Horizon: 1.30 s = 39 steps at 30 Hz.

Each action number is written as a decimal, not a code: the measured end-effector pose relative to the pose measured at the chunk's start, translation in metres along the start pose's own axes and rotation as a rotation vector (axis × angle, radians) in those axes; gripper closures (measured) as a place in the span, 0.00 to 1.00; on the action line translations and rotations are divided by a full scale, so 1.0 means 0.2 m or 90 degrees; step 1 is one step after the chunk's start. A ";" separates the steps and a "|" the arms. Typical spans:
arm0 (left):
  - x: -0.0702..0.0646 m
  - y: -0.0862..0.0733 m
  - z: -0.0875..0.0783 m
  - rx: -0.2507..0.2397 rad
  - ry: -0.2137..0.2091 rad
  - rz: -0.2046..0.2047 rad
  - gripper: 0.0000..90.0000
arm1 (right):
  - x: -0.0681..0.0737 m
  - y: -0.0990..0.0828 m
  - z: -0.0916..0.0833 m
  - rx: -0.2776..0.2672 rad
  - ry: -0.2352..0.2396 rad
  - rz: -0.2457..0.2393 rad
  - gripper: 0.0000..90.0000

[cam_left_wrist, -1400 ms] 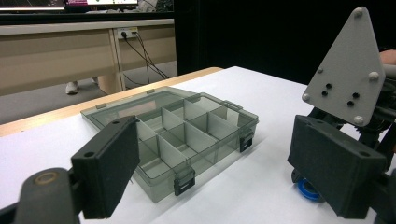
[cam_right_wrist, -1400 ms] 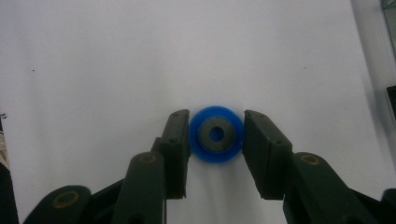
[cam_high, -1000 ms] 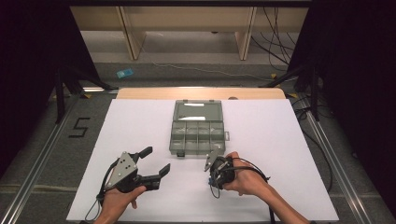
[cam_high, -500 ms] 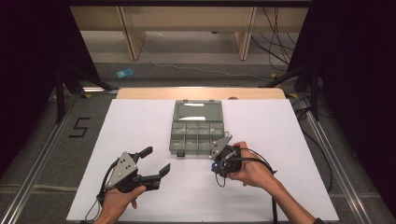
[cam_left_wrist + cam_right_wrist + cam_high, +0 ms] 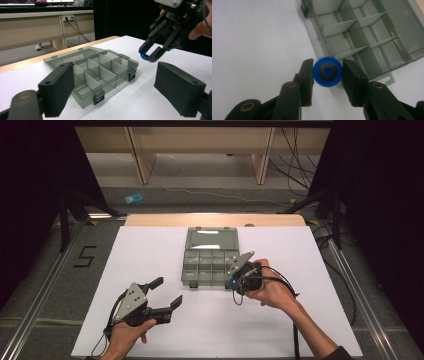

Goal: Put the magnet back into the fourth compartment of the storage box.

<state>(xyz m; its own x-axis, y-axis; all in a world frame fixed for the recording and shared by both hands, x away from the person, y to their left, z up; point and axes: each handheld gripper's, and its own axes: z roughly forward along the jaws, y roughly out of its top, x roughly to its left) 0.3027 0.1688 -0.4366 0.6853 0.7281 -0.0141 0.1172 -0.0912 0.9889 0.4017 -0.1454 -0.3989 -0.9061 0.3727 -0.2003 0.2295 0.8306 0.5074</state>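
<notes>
At the lower left of the high view, your left tongs (image 5: 166,293) rest low over the white worktop (image 5: 300,250) with their jaws spread wide, nothing between them. Right of centre, your right tongs (image 5: 233,284) are clamped on a small blue round part (image 5: 327,71), held just above the worktop beside the near right corner of the box. Beyond them, at mid-frame, the grey-green divided box (image 5: 210,256) lies open, compartments bare
</notes>
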 end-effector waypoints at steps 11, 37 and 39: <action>0.00 0.00 0.00 0.001 -0.001 0.000 0.18 | -0.08 0.03 0.00 -0.020 -0.026 0.016 0.70; 0.00 0.00 0.00 0.000 -0.002 -0.002 0.18 | -0.25 0.09 0.06 -0.042 -0.069 0.048 0.70; 0.00 0.00 0.00 0.000 -0.002 -0.002 0.18 | -0.27 0.09 0.07 -0.042 -0.076 0.051 0.70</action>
<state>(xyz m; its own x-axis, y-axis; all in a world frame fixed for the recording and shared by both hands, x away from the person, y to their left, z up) 0.3023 0.1684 -0.4366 0.6875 0.7260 -0.0170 0.1192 -0.0898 0.9888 0.4588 -0.1450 -0.3906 -0.8360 0.4871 -0.2527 0.2728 0.7685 0.5788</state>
